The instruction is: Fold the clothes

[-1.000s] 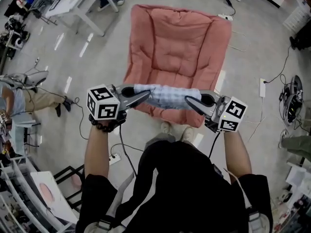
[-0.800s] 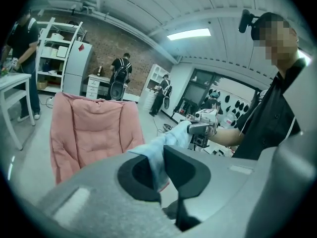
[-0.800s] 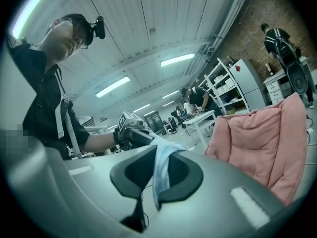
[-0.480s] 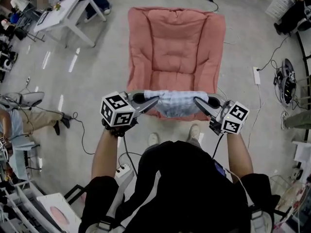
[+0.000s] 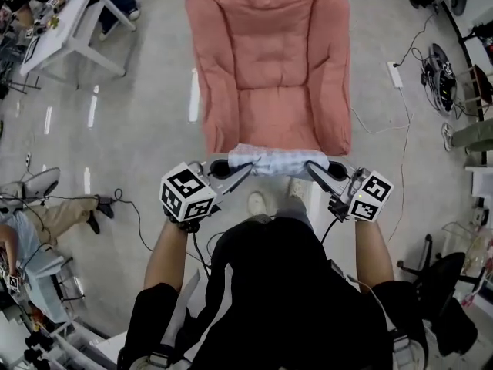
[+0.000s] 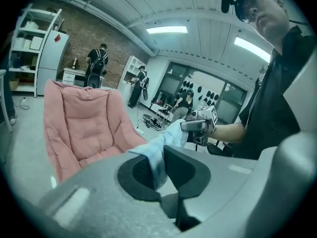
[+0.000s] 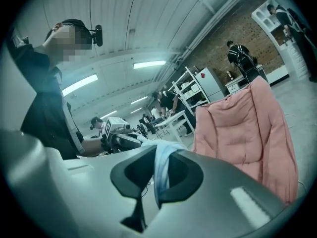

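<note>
Head view: the light blue checked garment (image 5: 279,162) is held off the floor (image 5: 146,114) as a short, bunched band stretched between the two claws. It sits at the front edge of the pink padded chair (image 5: 269,60) and covers part of that edge.

- Left claw (image 5: 245,171): pressed together on the left end of the band. The left gripper view shows cloth pinched between its pads.
- Right claw (image 5: 311,168): pressed together on the right end. The right gripper view shows cloth pinched there and hanging slightly below the pads.

The chair's seat faces up, beyond the garment. Surroundings:

- A white tabletop (image 5: 65,29) stands at upper left, well apart from the chair.
- A power strip (image 5: 397,74) with its cable lies on the floor to the right of the chair.
- A seated person (image 5: 46,222) is at the left edge.
- The operator's shoes (image 5: 258,203) are just below the garment.
</note>
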A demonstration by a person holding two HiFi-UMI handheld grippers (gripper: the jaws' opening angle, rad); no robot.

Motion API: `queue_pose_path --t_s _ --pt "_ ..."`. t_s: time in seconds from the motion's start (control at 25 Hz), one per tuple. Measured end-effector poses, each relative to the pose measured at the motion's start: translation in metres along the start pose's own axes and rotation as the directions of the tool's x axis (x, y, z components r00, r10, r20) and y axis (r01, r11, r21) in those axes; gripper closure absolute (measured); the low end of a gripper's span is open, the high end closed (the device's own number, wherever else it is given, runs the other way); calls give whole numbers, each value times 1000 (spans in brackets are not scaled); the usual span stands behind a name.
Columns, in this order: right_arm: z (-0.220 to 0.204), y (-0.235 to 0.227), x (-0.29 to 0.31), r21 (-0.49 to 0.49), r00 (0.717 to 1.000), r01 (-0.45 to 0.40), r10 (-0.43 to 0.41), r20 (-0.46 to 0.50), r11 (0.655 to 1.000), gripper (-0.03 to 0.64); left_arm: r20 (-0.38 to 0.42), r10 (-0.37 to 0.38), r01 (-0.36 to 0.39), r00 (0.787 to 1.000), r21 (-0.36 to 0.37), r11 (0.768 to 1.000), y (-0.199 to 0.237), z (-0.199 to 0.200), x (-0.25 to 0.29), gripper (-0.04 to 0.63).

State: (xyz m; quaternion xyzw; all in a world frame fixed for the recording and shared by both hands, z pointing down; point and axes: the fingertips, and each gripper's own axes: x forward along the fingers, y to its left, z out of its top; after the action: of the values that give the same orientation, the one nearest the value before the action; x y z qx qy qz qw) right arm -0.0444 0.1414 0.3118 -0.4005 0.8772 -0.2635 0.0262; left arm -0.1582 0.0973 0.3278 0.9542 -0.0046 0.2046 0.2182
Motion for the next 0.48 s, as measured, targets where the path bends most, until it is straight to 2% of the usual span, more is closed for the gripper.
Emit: queue_pose_path --t_s 0.2,0.48 --pt "-36 8 -9 30 999 17 -16 -35 999 598 -23 -49 47 999 -56 997 -9 -45 12 572" --pt "-84 -33 -13 88 993 77 -68 -98 993 598 -42 -90 82 995 -160 984 9 -89 51 572"
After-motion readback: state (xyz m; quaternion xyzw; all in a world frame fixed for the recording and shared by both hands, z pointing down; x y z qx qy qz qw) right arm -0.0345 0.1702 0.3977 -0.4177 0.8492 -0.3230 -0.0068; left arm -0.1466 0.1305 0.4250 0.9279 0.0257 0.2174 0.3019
